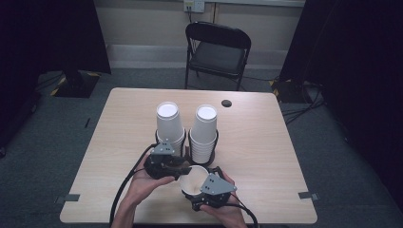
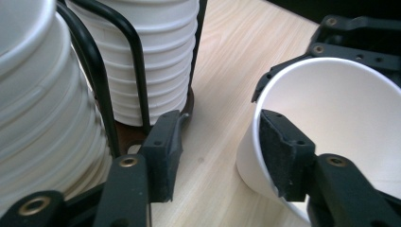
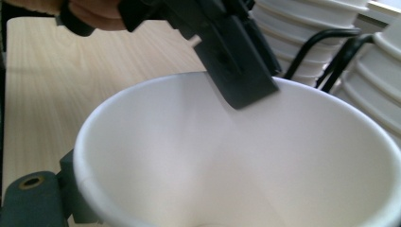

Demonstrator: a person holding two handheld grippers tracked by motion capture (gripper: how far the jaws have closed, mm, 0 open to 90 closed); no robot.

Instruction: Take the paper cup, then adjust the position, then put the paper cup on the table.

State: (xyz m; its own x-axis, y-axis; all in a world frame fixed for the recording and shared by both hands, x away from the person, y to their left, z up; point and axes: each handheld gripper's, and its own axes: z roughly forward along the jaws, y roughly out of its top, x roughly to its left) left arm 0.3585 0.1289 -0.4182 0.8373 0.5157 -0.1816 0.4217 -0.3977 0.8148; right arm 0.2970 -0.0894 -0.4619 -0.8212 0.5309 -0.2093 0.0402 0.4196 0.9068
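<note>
A bare recording room or lab: beyond the left gripper point(image 1: 177, 167), a lone pale wood surface point(image 1: 256, 142) stands on grey carpet point(image 1: 342, 156), black curtains point(image 1: 52, 33) hang at both sides, a black folding chair point(image 1: 217, 50) faces it, and a wall socket point(image 1: 194, 5) with cables sits behind

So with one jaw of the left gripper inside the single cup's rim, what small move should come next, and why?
Probably draw the left gripper back off the cup. Its jaws stand apart, one inside the rim and one outside, not pinching the wall. The right gripper appears to carry the cup from outside, so it should stay up without the left.
</note>
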